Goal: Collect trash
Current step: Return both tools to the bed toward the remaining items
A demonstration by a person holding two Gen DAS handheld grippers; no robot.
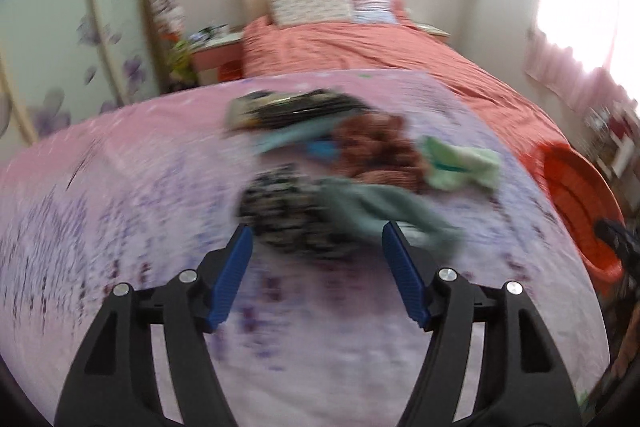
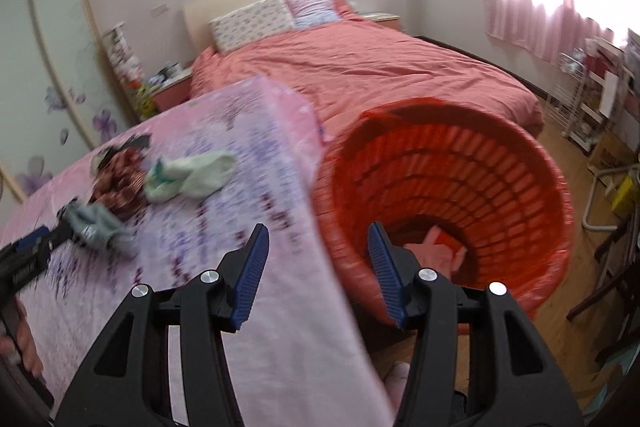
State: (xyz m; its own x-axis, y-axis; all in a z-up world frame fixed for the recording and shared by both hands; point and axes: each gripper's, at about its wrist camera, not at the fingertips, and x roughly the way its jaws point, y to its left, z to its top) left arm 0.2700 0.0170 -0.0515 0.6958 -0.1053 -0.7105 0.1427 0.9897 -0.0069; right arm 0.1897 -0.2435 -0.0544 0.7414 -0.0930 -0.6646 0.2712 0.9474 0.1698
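Observation:
My left gripper is open over a pink and purple flowered sheet, with nothing between its blue pads. Just beyond its fingertips lies a blurred pile: a black-and-white patterned piece, a grey-green cloth, a brown knitted piece, a pale green sock and a dark flat item. My right gripper is open and empty above the sheet's edge and the near rim of a red slatted basket. Something pink lies in the basket's bottom. In the right wrist view the left gripper reaches the grey-green cloth.
Behind the sheet stands a bed with a coral cover and two pillows. A nightstand and a wardrobe with purple flowers are at the left. Racks and clutter line the right wall under a bright window.

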